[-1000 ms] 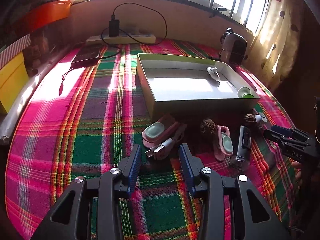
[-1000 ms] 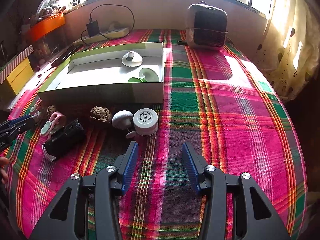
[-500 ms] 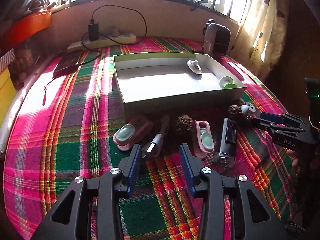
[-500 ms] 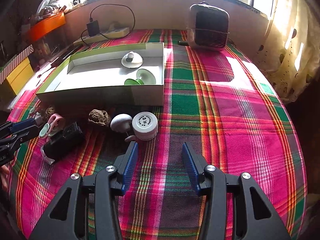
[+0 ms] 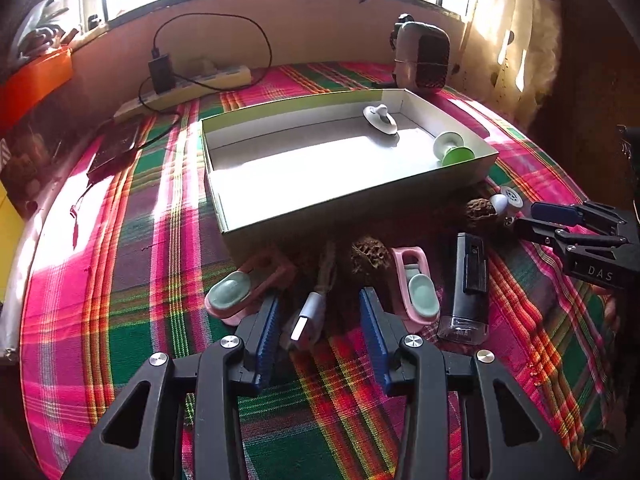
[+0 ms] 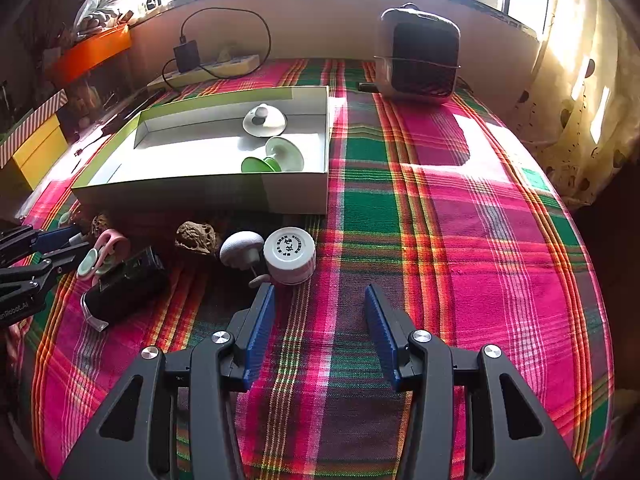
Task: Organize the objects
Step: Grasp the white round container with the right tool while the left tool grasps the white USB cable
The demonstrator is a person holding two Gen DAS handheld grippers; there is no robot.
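- Across the plaid cloth [image 6: 460, 208] that covers the surface, small things lie in a loose row along the near wall of a shallow open cardboard box [image 5: 344, 208], which sits toward the cloth's far left part.
- Farthest left in that row lies a pink clip with a pale green pad [image 5: 240, 292], tilted, close to the box's near left corner.
- Just to its right lies a small white plug end on a cord [image 5: 308, 320]; the left gripper [image 5: 316, 316] hovers over it with its blue pads apart, one on each side of the plug, neither pressing on it.
- Next comes a wrinkled brown nut [image 5: 368, 258], then a second pink clip [image 5: 416, 288] pointing toward the box, touching or nearly touching the nut.
- A black oblong device with a clear end [image 5: 468, 280] lies just beside that clip.
- Further right sit another brown nut [image 6: 198, 236], a white mushroom-shaped knob [image 6: 240, 248] and a round white cap with printed characters [image 6: 290, 254], the knob and cap touching.
- The right gripper [image 6: 320, 308] hangs above bare cloth just in front of the white cap, its pads standing apart with nothing between them.
- Inside the box, near its right end, rest a white round lid with a knob [image 6: 264, 120] and a green spool-like piece [image 6: 276, 158] on its side.
- Beyond the box, at the cloth's far edge, a small grey heater [image 6: 420, 60] stands upright, with a power strip [image 6: 208, 70] to its left.
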